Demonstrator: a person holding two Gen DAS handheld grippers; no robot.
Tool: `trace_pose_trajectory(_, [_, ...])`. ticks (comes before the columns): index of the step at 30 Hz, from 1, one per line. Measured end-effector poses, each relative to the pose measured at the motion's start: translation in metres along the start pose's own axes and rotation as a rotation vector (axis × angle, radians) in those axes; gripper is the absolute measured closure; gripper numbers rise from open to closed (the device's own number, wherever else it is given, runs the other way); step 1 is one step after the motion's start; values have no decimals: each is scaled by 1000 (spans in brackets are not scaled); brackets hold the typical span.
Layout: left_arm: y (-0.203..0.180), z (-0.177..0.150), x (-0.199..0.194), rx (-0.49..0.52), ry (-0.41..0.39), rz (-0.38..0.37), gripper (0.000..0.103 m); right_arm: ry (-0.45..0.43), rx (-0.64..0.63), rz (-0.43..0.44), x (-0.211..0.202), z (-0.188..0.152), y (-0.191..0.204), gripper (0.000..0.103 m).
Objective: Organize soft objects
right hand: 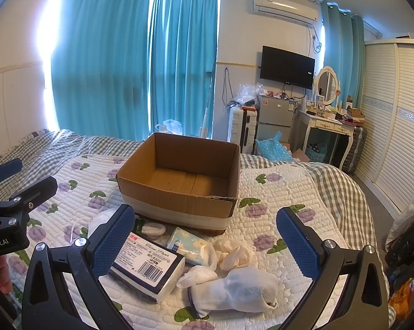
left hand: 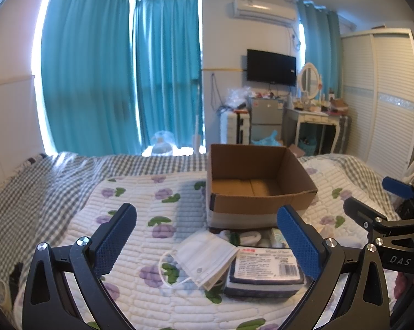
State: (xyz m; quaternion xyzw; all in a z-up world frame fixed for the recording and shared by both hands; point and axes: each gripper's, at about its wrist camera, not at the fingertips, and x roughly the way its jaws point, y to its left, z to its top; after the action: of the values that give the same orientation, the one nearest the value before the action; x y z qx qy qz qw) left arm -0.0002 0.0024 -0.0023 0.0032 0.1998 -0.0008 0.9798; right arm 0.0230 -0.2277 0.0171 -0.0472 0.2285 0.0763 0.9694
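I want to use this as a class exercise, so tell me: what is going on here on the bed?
A person holds a gripper in each hand above a quilted bed. Both the left gripper and the right gripper are open and hold nothing. An open cardboard box sits on the quilt, with nothing visible inside. In front of it lie the soft things not yet packed: a face mask, a tissue pack, a white mesh bundle, crumpled gloves and a small blue packet.

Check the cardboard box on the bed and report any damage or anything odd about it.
The cardboard box has no top flaps, and its near rim is ragged and torn toward the right corner. Pale tape wraps its lower part. It stands upright and empty, with the soft items lying loose on the quilt in front.
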Motion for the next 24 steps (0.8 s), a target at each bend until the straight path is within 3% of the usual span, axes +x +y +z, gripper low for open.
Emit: trace_pose_trajectory(24, [2,-1,0,-1,3,2,0,8,-2,0,0,-2,-1,0])
